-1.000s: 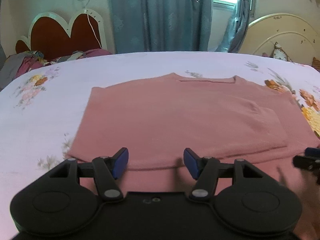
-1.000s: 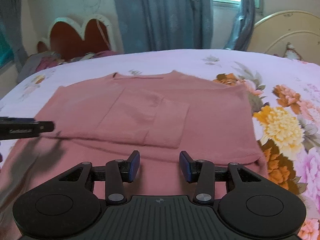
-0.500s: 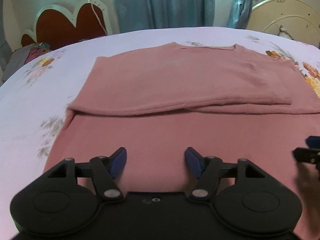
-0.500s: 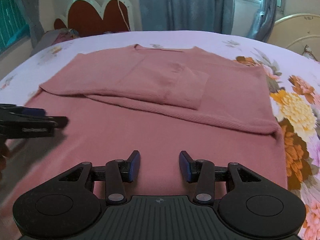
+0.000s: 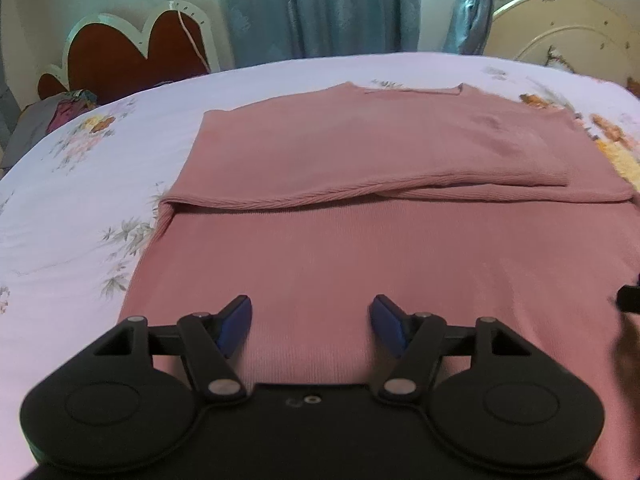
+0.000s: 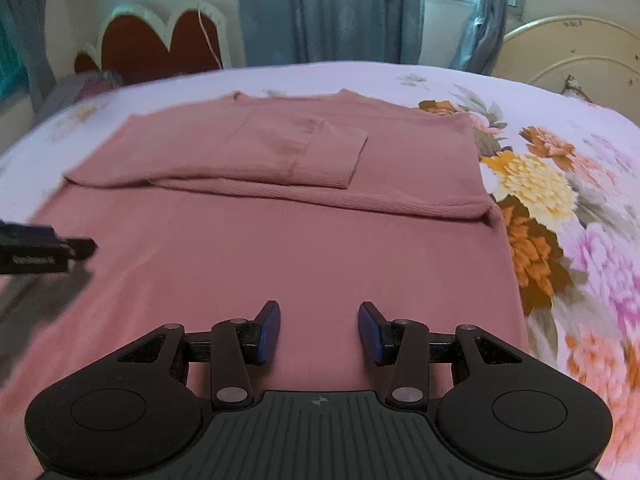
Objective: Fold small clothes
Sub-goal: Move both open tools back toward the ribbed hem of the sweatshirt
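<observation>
A pink knit sweater (image 5: pixel 360 248) lies flat on the bed, neckline at the far side, both sleeves folded across its upper half. It also shows in the right wrist view (image 6: pixel 300 248). My left gripper (image 5: pixel 311 326) is open and empty, hovering over the sweater's near left part. My right gripper (image 6: pixel 319 330) is open and empty over the near right part. The left gripper's finger (image 6: pixel 44 250) shows at the left edge of the right wrist view, and a bit of the right gripper (image 5: pixel 630 300) shows at the right edge of the left wrist view.
The bed has a white floral sheet (image 5: pixel 80 208) with big flowers on the right side (image 6: pixel 560 200). A heart-shaped red headboard (image 5: pixel 120 56) with a pile of clothes (image 5: pixel 60 112) stands far left. Blue curtains (image 5: pixel 320 8) and a cream headboard (image 5: pixel 568 40) are behind.
Both grippers have pulled back toward the sweater's near hem and risen, so more of the lower body shows. Both stay open. The sweater has not moved.
</observation>
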